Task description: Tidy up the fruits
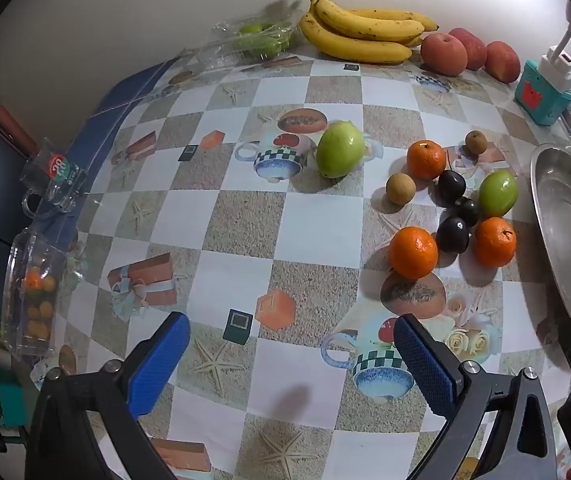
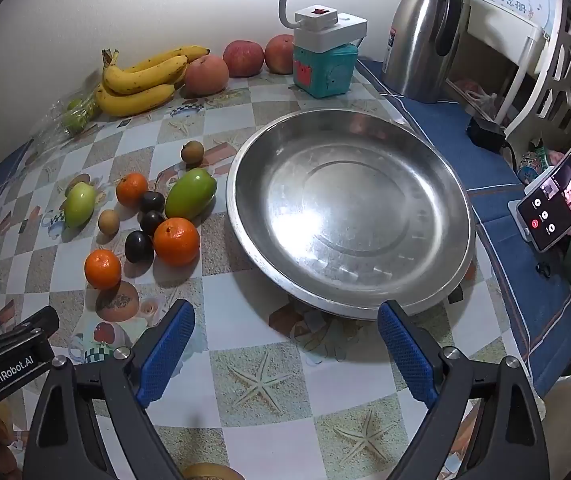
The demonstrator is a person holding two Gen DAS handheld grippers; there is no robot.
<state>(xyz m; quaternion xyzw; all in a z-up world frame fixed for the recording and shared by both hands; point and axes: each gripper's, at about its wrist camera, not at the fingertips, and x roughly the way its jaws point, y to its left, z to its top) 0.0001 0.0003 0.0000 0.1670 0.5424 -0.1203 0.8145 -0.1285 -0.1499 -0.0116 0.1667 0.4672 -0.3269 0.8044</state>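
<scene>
The steel bowl (image 2: 349, 216) stands on the checked tablecloth (image 2: 261, 392) and serves as the reference point; nothing lies inside it. Just beside its rim, on the side away from the phone (image 2: 557, 196), lies a loose cluster of small fruit: three oranges (image 2: 176, 241), two green fruits (image 2: 190, 193), three dark plums (image 2: 139, 246) and two small brown fruits (image 2: 192, 151). The nearest orange and one green fruit lie close to the rim without touching it. Behind the bowl, against the wall, rest a banana bunch (image 2: 141, 80) and three red apples (image 2: 243, 58), with a teal box (image 2: 323, 70) between the apples and a steel jug (image 2: 421, 36). The right gripper (image 2: 285, 350) hovers over the tablecloth at the bowl's near edge, angled downward, jaws wide apart, holding nothing. The left gripper (image 1: 291, 358) hovers beside it, over bare cloth on the fruit side of the bowl, also angled downward, jaws fully apart and empty; the closest orange lies just beyond its right finger (image 1: 425, 364).
</scene>
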